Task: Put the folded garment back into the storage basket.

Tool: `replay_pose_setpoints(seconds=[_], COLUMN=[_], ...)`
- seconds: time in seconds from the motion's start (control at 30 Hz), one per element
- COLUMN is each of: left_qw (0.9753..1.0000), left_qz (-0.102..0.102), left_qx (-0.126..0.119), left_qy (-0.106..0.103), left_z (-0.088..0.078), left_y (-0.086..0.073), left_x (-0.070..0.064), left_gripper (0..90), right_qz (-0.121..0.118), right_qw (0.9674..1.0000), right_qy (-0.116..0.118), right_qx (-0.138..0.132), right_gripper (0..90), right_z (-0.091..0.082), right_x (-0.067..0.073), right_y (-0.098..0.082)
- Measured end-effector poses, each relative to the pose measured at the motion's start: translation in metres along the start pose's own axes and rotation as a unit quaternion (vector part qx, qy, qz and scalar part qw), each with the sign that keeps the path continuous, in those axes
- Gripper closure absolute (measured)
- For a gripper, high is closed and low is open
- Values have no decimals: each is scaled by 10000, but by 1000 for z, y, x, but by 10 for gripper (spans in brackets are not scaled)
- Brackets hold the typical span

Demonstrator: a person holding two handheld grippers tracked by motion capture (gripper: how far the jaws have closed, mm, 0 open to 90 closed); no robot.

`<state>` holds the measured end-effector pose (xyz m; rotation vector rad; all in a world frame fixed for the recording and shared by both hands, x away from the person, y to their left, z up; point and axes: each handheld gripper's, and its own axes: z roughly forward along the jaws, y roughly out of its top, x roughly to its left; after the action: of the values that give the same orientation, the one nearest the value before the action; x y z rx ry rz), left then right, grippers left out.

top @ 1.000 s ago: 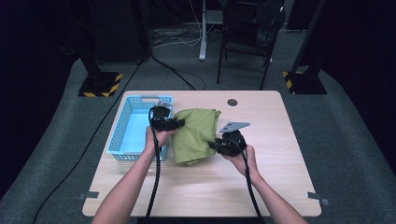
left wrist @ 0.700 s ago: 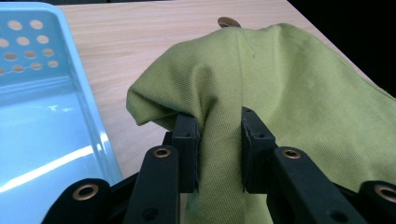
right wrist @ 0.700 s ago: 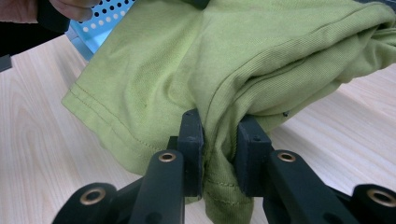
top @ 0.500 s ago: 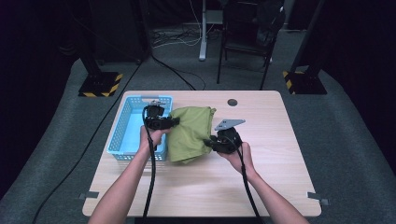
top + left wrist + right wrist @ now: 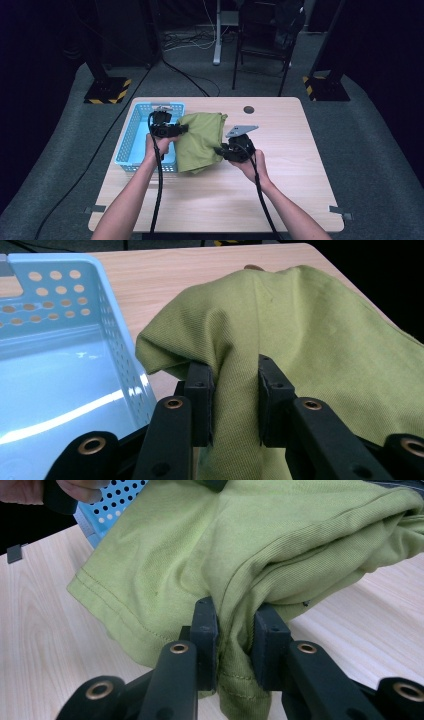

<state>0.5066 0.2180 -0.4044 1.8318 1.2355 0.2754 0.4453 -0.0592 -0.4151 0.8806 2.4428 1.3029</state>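
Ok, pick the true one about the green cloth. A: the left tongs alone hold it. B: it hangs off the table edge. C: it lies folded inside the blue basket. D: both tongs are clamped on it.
D: the left tongs and the right tongs each pinch a fold of the green cloth, which is beside the blue basket.

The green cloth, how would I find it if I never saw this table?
Look at the wooden table, just right of the blue basket. The green cloth hangs bunched between the left gripper and right gripper, both clamped on it. It's the only soft thing there.
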Motion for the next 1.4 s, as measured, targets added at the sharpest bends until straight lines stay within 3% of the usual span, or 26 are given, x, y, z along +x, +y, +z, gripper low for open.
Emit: replay_pose_setpoints(seconds=[0.7, 1.4], left_qw=[9997, 9989], left_qz=[-130, -187], left_qx=[-189, -310], left_qy=[77, 309], left_z=[-22, -45], left_y=[5, 13], left_x=[15, 34], left_gripper=[723, 723], right_qz=[-195, -340], right_qw=[9997, 9990], right_qy=[109, 257], right_qx=[-99, -164], right_gripper=[746, 744], right_z=[9, 26], right_x=[7, 17], right_y=[21, 45])
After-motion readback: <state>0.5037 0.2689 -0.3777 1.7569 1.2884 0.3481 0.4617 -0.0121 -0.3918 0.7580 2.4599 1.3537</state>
